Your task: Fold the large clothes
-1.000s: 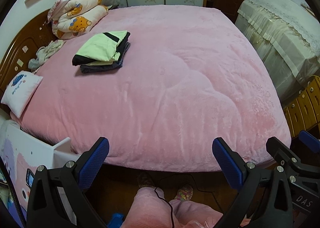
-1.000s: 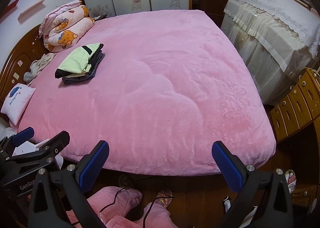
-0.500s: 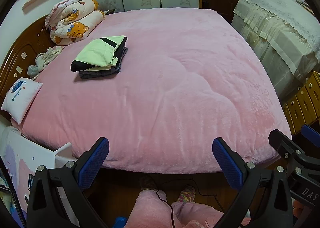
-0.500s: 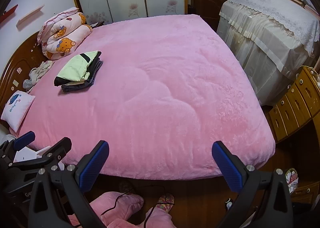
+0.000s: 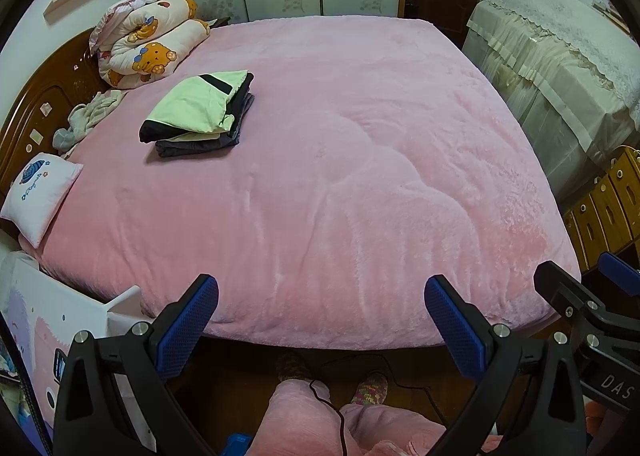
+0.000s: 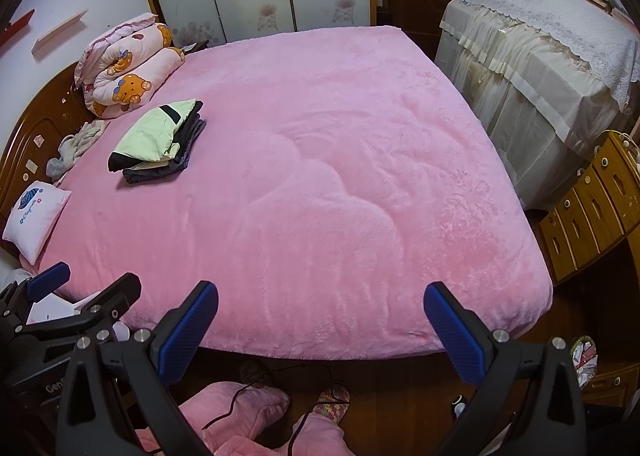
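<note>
Folded clothes [image 5: 198, 114] lie on the bed [image 5: 360, 176], near the rolled quilt [image 5: 148, 40].

Had loads of open pink bedspread [image 5: 360, 176] ahead; only folded clothes stack [image 5: 198, 114], rolled quilt [image 5: 148, 42] and small pillow [image 5: 38, 196] crowded the headboard side.

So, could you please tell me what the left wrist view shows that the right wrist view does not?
Only the left wrist view shows the right claw at its right edge and the white furniture beside the bed. Only the right wrist view shows the left claw at its lower left and the whole wooden drawer unit. Both show the pink bed, the folded clothes, the bear quilt and the person's pink-clad legs.
</note>
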The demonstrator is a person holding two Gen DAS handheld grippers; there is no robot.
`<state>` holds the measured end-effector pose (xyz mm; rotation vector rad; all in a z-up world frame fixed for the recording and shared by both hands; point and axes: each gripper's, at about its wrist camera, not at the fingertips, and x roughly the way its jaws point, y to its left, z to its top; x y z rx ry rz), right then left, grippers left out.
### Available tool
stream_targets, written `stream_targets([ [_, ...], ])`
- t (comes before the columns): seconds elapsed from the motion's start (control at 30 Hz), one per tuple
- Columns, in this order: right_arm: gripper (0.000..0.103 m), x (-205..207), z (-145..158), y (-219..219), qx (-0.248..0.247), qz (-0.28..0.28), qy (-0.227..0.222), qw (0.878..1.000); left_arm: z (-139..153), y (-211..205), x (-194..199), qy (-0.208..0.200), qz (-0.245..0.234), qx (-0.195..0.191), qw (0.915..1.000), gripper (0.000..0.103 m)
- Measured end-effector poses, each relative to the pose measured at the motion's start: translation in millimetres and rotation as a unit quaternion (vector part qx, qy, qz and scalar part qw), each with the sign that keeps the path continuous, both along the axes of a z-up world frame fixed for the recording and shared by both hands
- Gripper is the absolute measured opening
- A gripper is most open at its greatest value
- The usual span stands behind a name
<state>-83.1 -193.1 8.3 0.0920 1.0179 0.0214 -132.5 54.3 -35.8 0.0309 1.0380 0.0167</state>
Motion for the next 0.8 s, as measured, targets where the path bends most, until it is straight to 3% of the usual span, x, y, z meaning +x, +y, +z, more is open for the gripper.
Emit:
stream_targets([
  [0.8,0.103,2.5,-0.3,-4.9,0.0,0.002,-0.001,1.0,5.2,-6.0,6.6,-0.006,0.0,0.001,1.0,0.102],
])
